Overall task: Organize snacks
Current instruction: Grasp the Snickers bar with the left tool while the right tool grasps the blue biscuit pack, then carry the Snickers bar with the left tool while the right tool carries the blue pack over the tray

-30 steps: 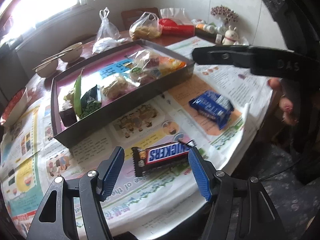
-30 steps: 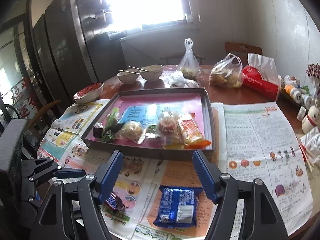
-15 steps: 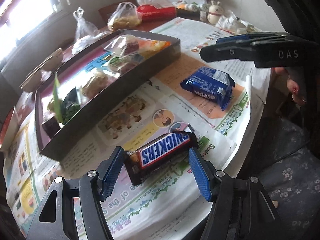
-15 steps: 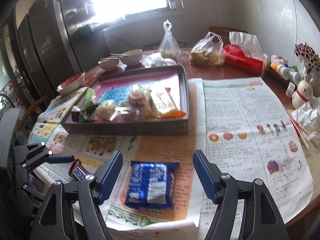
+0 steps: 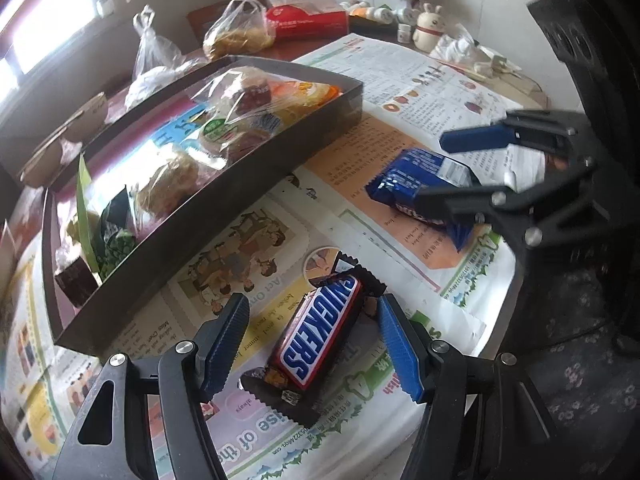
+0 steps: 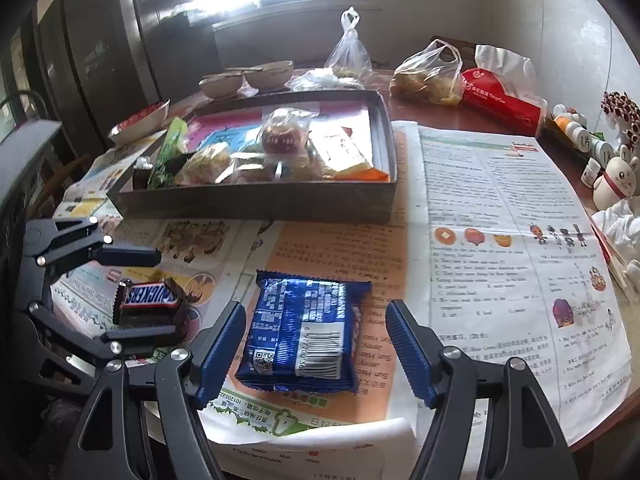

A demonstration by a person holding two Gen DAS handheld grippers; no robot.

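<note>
both jaws spread wide. left gripper (image 5: pixel 312 344) straddles the snickers bar (image 5: pixel 320 340) on the newspaper (image 6: pixel 500 208): stiff, slick, so pinch its long sides. right gripper (image 6: pixel 316 348) brackets the blue cookie pack (image 6: pixel 300 332), probably light, crinkly, crushable.

"SNICKERS" on chocolate bar (image 5: pixel 320 332)

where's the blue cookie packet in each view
Left wrist view: the blue foil cookie packet lies right of centre on the newspaper, between the right gripper's open fingers.
Right wrist view: it lies bottom centre, between that gripper's fingers.
Shared landmark: the dark rectangular snack tray behind it.
</note>
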